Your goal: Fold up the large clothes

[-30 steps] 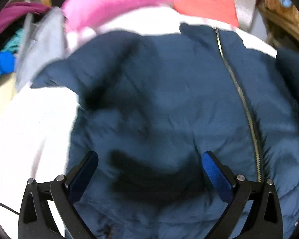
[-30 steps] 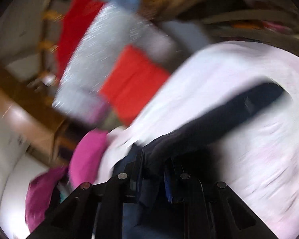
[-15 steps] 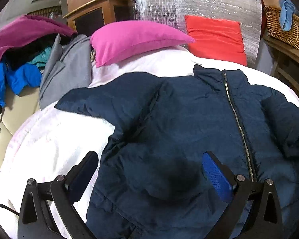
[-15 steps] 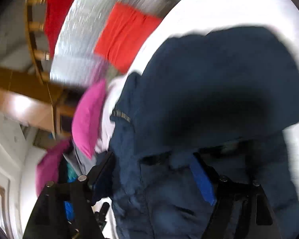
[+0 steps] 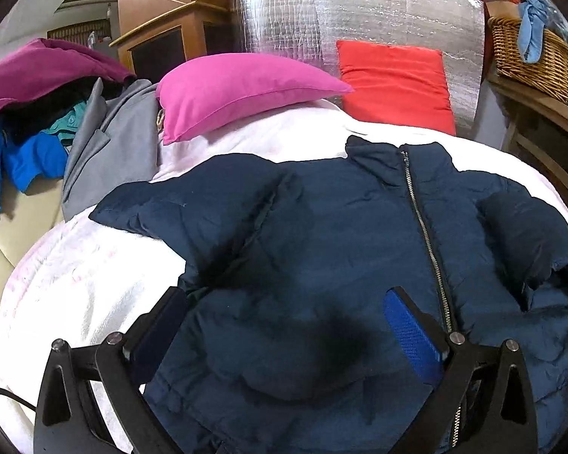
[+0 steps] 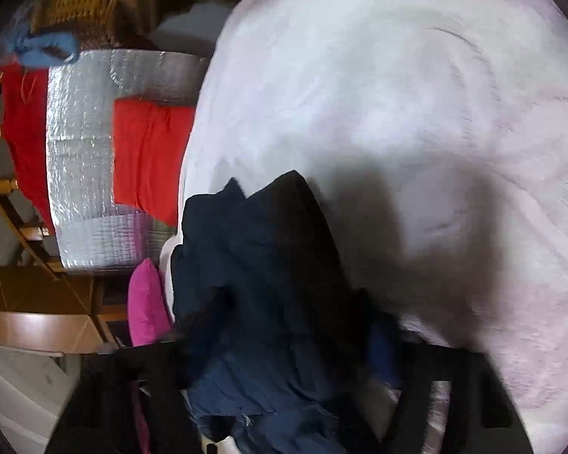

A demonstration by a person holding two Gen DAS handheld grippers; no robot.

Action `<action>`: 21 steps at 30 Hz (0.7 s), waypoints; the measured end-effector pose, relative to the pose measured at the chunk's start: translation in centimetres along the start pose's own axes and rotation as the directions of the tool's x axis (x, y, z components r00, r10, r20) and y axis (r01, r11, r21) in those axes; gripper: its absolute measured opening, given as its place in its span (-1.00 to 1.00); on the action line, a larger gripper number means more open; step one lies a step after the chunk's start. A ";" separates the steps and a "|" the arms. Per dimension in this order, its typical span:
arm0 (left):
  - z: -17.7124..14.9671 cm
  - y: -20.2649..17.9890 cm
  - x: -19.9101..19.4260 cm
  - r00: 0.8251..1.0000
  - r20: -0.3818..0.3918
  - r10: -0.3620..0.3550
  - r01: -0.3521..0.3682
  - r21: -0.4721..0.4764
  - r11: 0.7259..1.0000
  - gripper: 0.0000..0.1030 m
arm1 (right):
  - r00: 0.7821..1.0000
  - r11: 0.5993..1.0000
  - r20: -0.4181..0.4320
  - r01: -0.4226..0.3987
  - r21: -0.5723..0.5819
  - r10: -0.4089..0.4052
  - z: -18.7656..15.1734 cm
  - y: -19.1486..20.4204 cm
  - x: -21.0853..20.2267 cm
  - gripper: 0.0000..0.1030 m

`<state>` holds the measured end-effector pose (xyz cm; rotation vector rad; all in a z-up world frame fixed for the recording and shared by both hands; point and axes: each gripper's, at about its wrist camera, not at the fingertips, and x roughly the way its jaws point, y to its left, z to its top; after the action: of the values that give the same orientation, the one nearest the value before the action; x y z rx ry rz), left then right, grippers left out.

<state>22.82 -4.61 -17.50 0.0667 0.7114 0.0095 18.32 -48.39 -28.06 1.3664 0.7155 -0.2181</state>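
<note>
A navy padded jacket lies front-up on a white bedspread, zip closed and running from the collar toward the camera. Its left-hand sleeve in the left wrist view stretches out across the bedspread toward a grey garment; the sleeve on the other side is bunched into a rounded fold near the bedspread's edge.

Left gripper: hovering over the lower front of the jacket. The fingers stand wide apart, with jacket fabric showing below them and nothing pinched between the pads.

Right gripper: the view is blurred. A bunched mass of navy fabric sits between its fingers, which are closing. Whether the pads already press on the cloth cannot be told.

Surroundings: a pink pillow and a red pillow lie at the head of the bed, the red one leaning against a silver quilted sheet. To the left of the bed, a heap of clothes includes a maroon piece and a bright blue piece. A wicker basket with a light blue cloth draped over its rim stands on a wooden shelf at the right.
</note>
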 end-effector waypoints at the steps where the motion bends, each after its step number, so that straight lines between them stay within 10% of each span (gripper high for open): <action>1: 0.0 0.1 0.0 1.000 0.003 0.001 -0.001 -0.002 1.000 1.00 | 1.000 0.999 0.018 0.009 -0.041 -0.008 -0.6 0.9 -0.2 -0.14; 8: 0.3 1.7 -1.0 0.999 0.039 0.005 -0.004 -0.029 1.000 1.00 | 0.983 0.849 0.148 -0.013 -0.529 0.108 -8.8 12.8 -2.5 -0.29; 13: -0.2 4.0 -1.7 0.998 0.055 0.022 -0.019 -0.046 0.999 1.00 | 0.980 0.730 -0.060 -0.183 -0.659 0.191 -14.7 17.4 1.2 -0.28; 17: -0.3 5.6 -1.7 0.999 0.048 0.023 -0.019 -0.079 0.997 1.00 | 0.935 0.708 -0.280 -0.350 -0.614 0.219 -17.6 19.9 6.2 0.44; 21: 0.0 5.9 -1.6 0.999 0.043 -0.027 0.032 -0.130 0.991 1.00 | 0.911 0.675 -0.340 -0.402 -0.618 0.232 -18.5 19.7 5.8 0.45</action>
<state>21.68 1.27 -16.06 -0.0687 0.6689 0.0259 27.16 -25.12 -16.00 0.7772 0.6414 0.4731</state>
